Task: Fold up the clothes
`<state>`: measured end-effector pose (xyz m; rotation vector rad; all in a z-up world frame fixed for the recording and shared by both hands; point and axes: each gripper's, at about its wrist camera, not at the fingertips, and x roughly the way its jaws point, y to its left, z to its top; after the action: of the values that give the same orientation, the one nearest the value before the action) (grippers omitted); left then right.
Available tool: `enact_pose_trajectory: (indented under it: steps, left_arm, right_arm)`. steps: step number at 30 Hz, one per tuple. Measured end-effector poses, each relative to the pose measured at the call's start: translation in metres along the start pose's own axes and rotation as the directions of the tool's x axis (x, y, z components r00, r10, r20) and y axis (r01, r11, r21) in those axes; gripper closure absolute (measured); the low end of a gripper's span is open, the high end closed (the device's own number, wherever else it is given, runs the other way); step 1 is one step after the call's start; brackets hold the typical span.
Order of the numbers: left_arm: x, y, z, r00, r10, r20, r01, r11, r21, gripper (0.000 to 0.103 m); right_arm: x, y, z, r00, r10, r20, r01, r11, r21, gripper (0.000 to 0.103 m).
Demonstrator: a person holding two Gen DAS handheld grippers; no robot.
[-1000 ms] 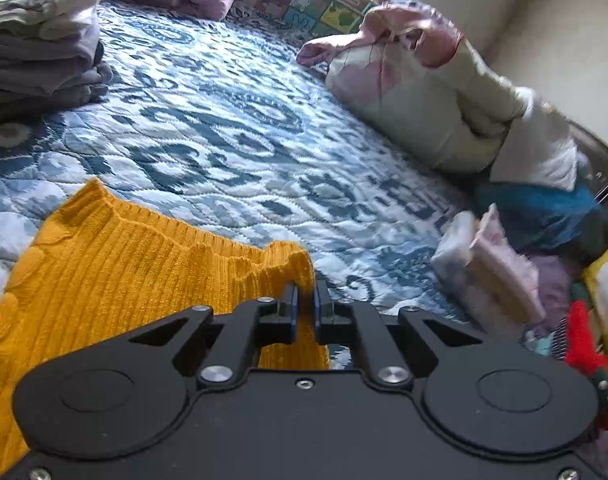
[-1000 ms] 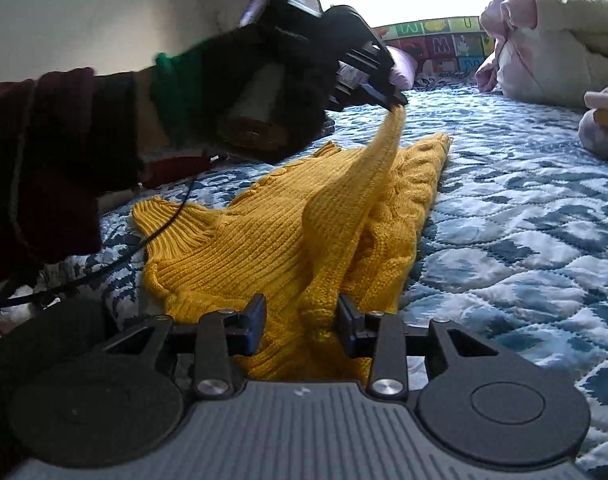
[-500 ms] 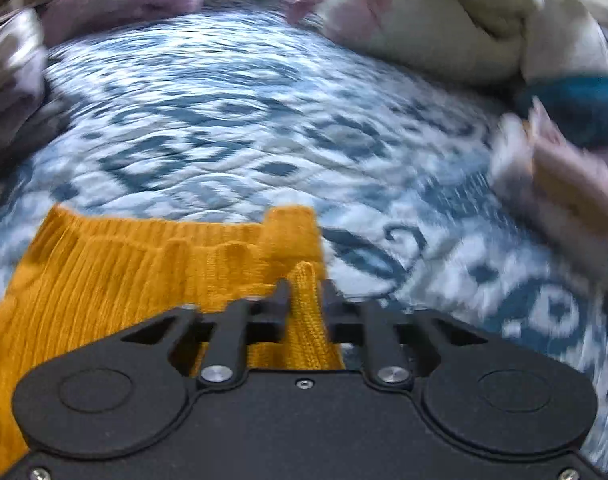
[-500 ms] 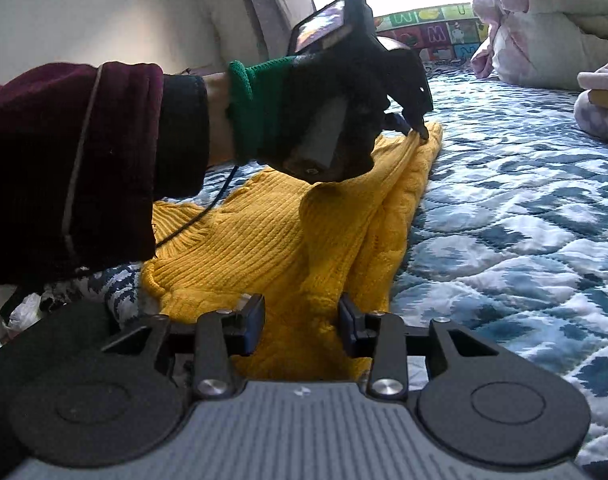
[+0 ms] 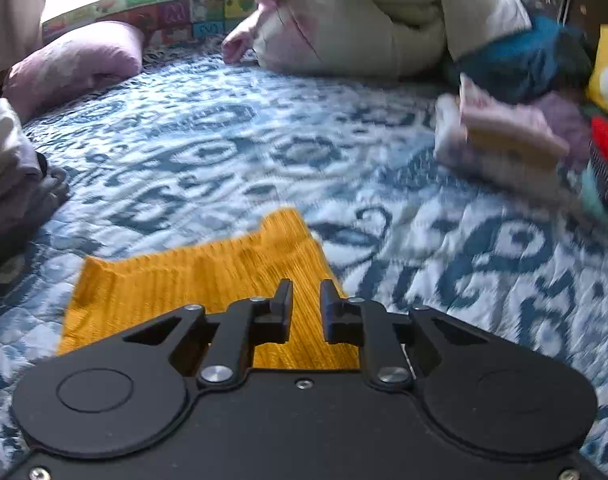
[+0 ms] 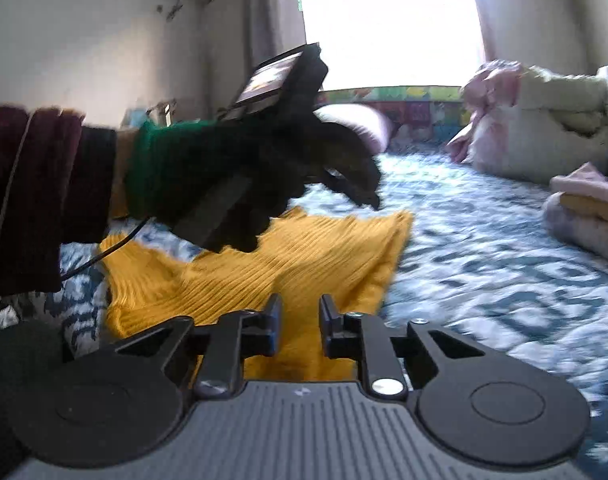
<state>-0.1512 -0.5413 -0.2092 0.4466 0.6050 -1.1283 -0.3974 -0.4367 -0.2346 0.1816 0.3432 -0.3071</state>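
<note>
Both tongs are held with jaws parted and nothing gripped: the left tongs (image 5: 306, 306) and right tongs (image 6: 299, 320) are poised over the yellow sweater (image 6: 304, 256), which is spread flat on the blue patterned bed (image 5: 231, 148) directly beneath them. Folded clothes (image 5: 500, 140) are seen ahead-right of the left tongs.

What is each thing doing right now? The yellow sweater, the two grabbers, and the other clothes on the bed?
Yellow sweater: lying flat on the quilt, partly folded, held by neither gripper.
Left gripper: jaws open, empty, just above the sweater.
Right gripper: jaws open, empty, over the sweater's near edge.
Quilt: spread over the bed.
Pink and tan clothes: folded, stacked.
Grey clothes: folded, stacked.
Cream bedding: bundled up, not folded.
</note>
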Motion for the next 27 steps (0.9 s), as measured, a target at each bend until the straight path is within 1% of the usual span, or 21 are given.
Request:
enact_pose_trajectory:
  steps: [2,3,5,7,9,10,13,14,15,16,17,19,20,22,24,25,26,27]
  left_arm:
    - [0.016,-0.006,-0.004,0.999,0.033,-0.018,-0.032,0.999,0.035,0.09]
    - [0.023,-0.006,-0.007,0.998,0.046,-0.031,-0.045,0.998,0.039,0.09]
    - [0.033,-0.008,-0.01,0.996,0.078,-0.038,-0.076,0.996,0.046,0.09]
    - [0.036,-0.015,-0.01,0.992,0.123,-0.035,-0.12,0.989,0.083,0.09]
    - [0.038,-0.027,-0.012,0.985,0.172,-0.022,-0.167,0.974,0.151,0.09]
    - [0.039,-0.029,-0.012,0.983,0.185,-0.021,-0.179,0.97,0.163,0.09]
    - [0.035,-0.023,-0.006,0.983,0.174,-0.049,-0.166,0.976,0.138,0.09]
    - [0.029,-0.021,-0.002,0.985,0.165,-0.059,-0.157,0.98,0.119,0.087]
    - [0.019,-0.017,0.001,0.986,0.16,-0.054,-0.155,0.984,0.092,0.08]
    - [0.004,-0.012,0.001,0.987,0.156,-0.027,-0.155,0.986,0.058,0.059]
    - [-0.01,-0.008,0.001,0.988,0.153,-0.001,-0.153,0.988,0.023,0.048]
    - [-0.038,0.004,-0.003,0.989,0.142,0.029,-0.14,0.989,-0.053,0.048]
    - [-0.052,0.012,-0.007,0.99,0.139,0.038,-0.135,0.986,-0.093,0.048]
    - [-0.079,0.033,-0.025,0.987,0.152,0.056,-0.14,0.975,-0.175,0.048]
    - [-0.106,0.054,-0.042,0.983,0.166,0.073,-0.142,0.956,-0.256,0.048]
    - [-0.12,0.064,-0.05,0.981,0.174,0.081,-0.143,0.944,-0.296,0.047]
    - [-0.133,0.074,-0.059,0.979,0.182,0.089,-0.142,0.931,-0.335,0.046]
    - [-0.147,0.084,-0.068,0.977,0.19,0.097,-0.141,0.917,-0.374,0.045]
  right_arm:
    - [0.015,0.002,-0.004,0.998,0.004,-0.063,-0.004,1.0,0.004,0.084]
    - [0.02,0.0,-0.006,0.995,0.005,-0.096,-0.003,1.0,0.014,0.084]
    - [0.026,-0.005,-0.01,0.992,0.012,-0.124,-0.008,0.999,0.037,0.084]
    - [0.027,-0.007,-0.011,0.991,0.02,-0.133,-0.014,0.999,0.047,0.084]
    - [0.028,-0.008,-0.014,0.99,0.026,-0.138,-0.019,0.999,0.051,0.084]
    - [0.028,-0.009,-0.015,0.99,0.028,-0.138,-0.021,0.999,0.05,0.084]
    - [0.028,-0.009,-0.016,0.991,0.03,-0.134,-0.021,0.998,0.062,0.084]
    - [0.027,-0.009,-0.015,0.991,0.031,-0.127,-0.022,0.997,0.073,0.084]
    - [0.024,-0.009,-0.014,0.993,0.036,-0.116,-0.026,0.995,0.093,0.084]
    - [0.02,-0.01,-0.012,0.994,0.039,-0.102,-0.028,0.994,0.107,0.083]
    - [0.014,-0.009,-0.01,0.996,0.036,-0.085,-0.026,0.993,0.114,0.083]
    - [0.002,-0.009,-0.006,0.998,0.028,-0.055,-0.021,0.992,0.124,0.079]
    - [-0.002,-0.008,-0.006,0.999,0.021,-0.05,-0.015,0.993,0.12,0.072]
    - [-0.01,-0.007,-0.004,0.999,0.006,-0.039,-0.001,0.994,0.111,0.065]
    - [-0.018,-0.005,-0.003,1.0,-0.009,-0.028,0.012,0.995,0.101,0.063]
    - [-0.022,-0.004,-0.002,1.0,-0.015,-0.019,0.017,0.995,0.099,0.06]
    - [-0.026,-0.004,0.0,1.0,-0.021,-0.01,0.022,0.994,0.105,0.054]
    - [-0.029,-0.004,0.001,1.0,-0.027,-0.001,0.027,0.993,0.112,0.051]
